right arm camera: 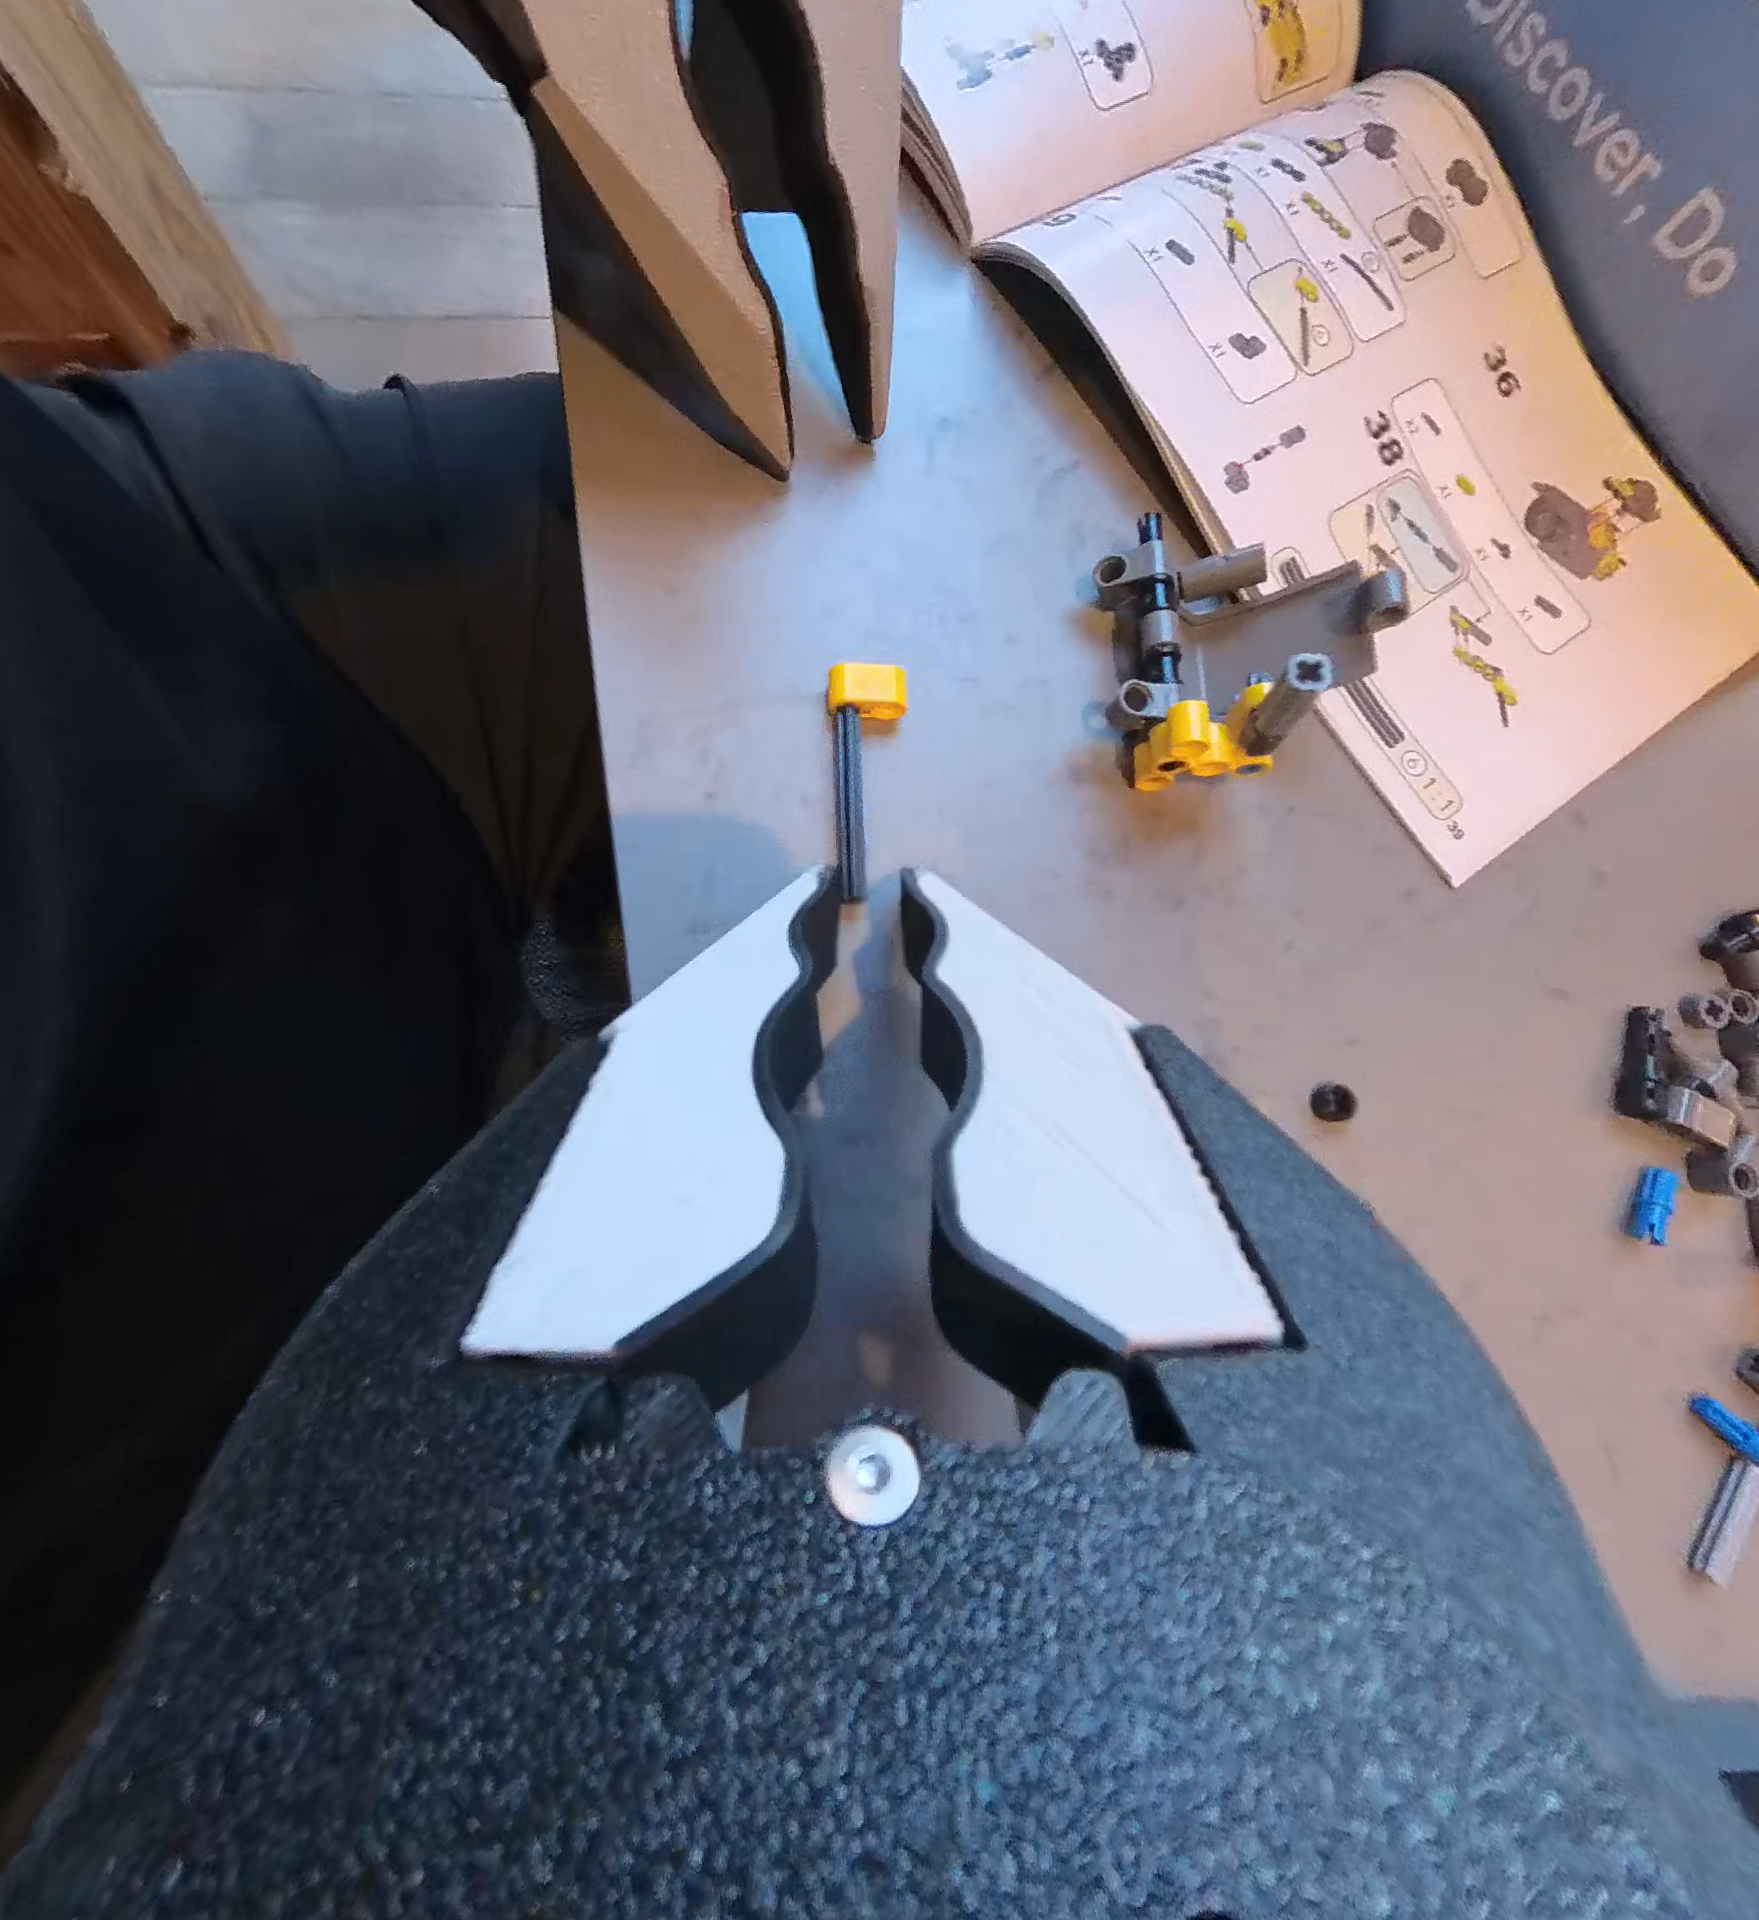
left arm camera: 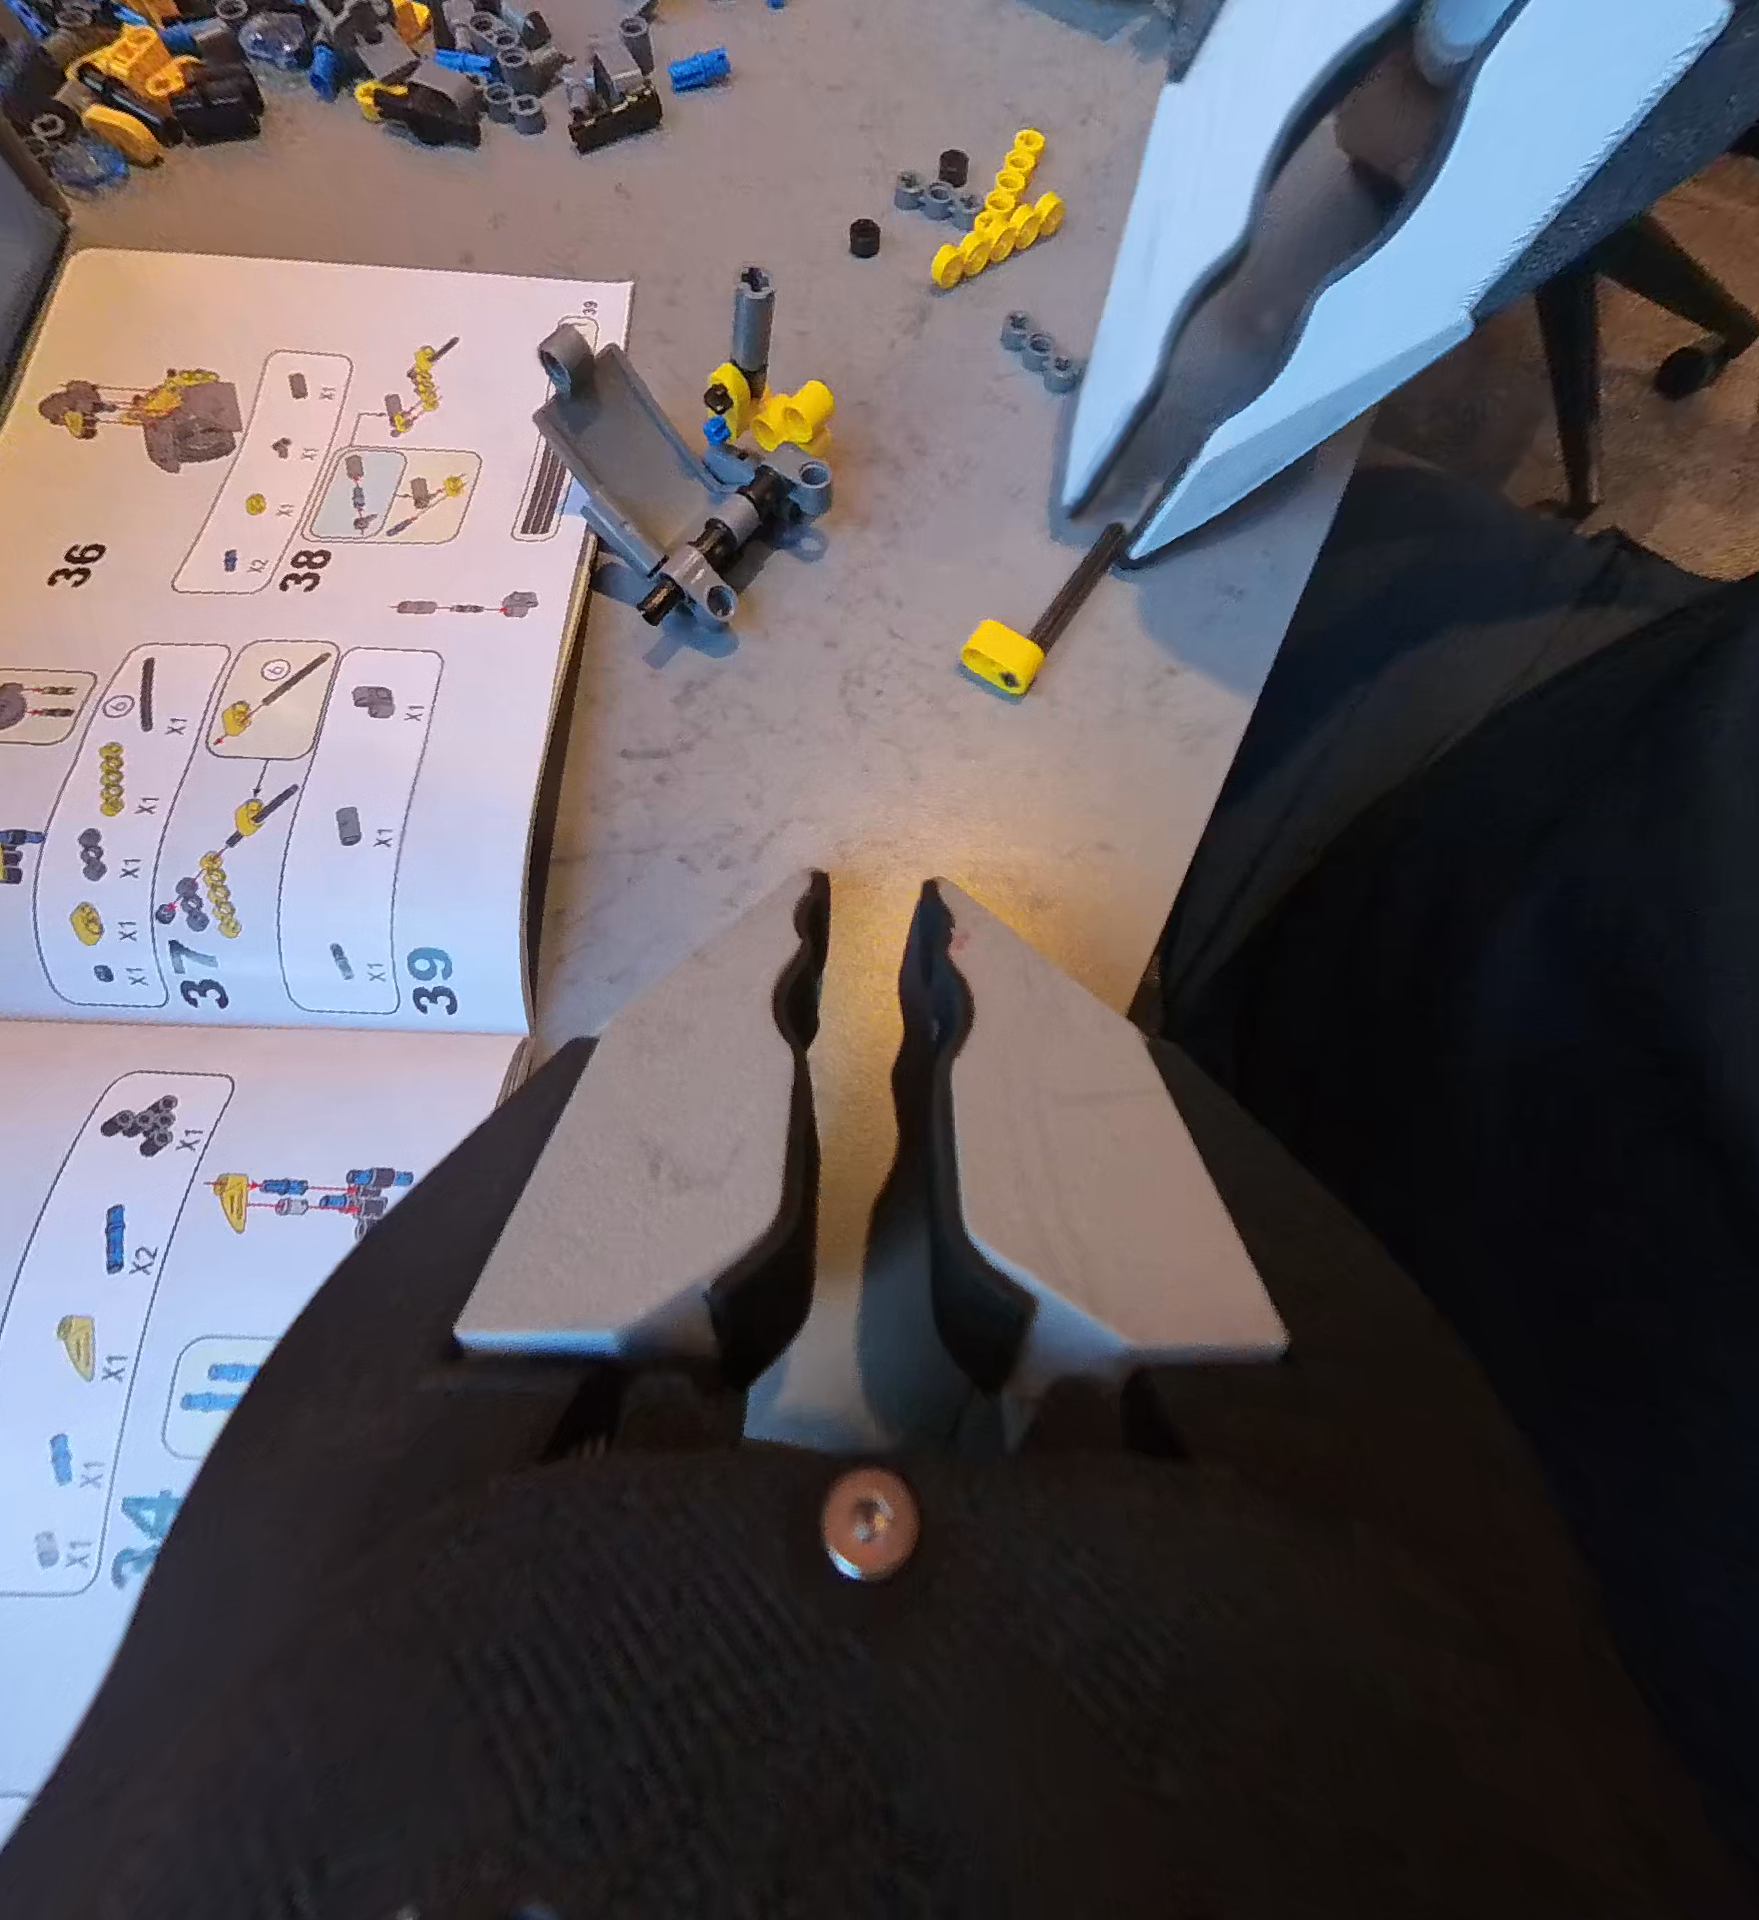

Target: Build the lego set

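A black axle (right arm camera: 847, 800) with a yellow connector (right arm camera: 867, 691) on its far end lies on the grey table (right arm camera: 1062, 935). My right gripper (right arm camera: 864, 883) is open by a narrow gap, and the axle's near end sits between its fingertips, close to the left one. In the left wrist view the same axle (left arm camera: 1072, 582), yellow connector (left arm camera: 1005, 655) and right gripper (left arm camera: 1109, 535) show at the upper right. My left gripper (left arm camera: 875, 894) is slightly open and empty, low over bare table near the edge. It also shows in the right wrist view (right arm camera: 828, 457).
A grey and yellow part-built assembly (left arm camera: 667, 488) lies beside an open instruction booklet (left arm camera: 231, 623). A pile of loose parts (left arm camera: 335, 73) is at the back, and a yellow beam (left arm camera: 1005, 208) lies nearby. A person's dark clothing (left arm camera: 1529, 935) is past the table edge. Left tips to right tips: about 9 cm.
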Motion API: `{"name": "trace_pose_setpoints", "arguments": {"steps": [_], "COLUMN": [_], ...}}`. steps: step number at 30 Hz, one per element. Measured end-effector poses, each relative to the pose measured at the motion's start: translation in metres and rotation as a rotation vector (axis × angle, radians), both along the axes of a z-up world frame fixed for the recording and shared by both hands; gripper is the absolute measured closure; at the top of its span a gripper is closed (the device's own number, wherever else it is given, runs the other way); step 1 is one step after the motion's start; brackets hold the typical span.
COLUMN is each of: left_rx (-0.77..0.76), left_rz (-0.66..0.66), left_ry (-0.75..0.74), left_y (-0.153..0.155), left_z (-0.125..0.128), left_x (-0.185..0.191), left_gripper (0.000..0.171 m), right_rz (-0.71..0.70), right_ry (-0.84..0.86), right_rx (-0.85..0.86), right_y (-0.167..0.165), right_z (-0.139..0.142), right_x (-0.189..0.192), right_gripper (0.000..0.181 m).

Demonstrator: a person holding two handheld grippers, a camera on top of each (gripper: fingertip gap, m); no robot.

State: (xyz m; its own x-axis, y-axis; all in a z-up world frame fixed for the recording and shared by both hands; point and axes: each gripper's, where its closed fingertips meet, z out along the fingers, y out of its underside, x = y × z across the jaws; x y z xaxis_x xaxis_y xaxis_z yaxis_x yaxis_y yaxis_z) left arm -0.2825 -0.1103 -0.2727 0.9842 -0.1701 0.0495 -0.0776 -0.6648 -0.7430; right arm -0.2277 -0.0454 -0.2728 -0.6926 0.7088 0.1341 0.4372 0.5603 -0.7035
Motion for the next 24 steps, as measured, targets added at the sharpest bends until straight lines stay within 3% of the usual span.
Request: {"name": "trace_pose_setpoints", "arguments": {"steps": [8, 17, 24], "left_rx": [0.020, 0.022, -0.047], "left_rz": [0.004, -0.046, -0.124], "left_ry": [-0.033, -0.042, 0.001], "left_y": [-0.004, 0.010, 0.036], "left_z": [0.001, 0.005, 0.000], "left_x": [0.001, 0.015, 0.026], "left_gripper": [0.153, 0.150, 0.150], "right_rz": [-0.066, -0.339, -0.344], "right_ry": [-0.013, 0.014, -0.118], "right_rx": [-0.062, -0.170, 0.018], "right_y": [0.018, 0.077, 0.106], "right_z": [0.006, 0.023, 0.010], "right_x": [0.009, 0.010, 0.013], "right_gripper": [0.161, 0.163, 0.163]}}
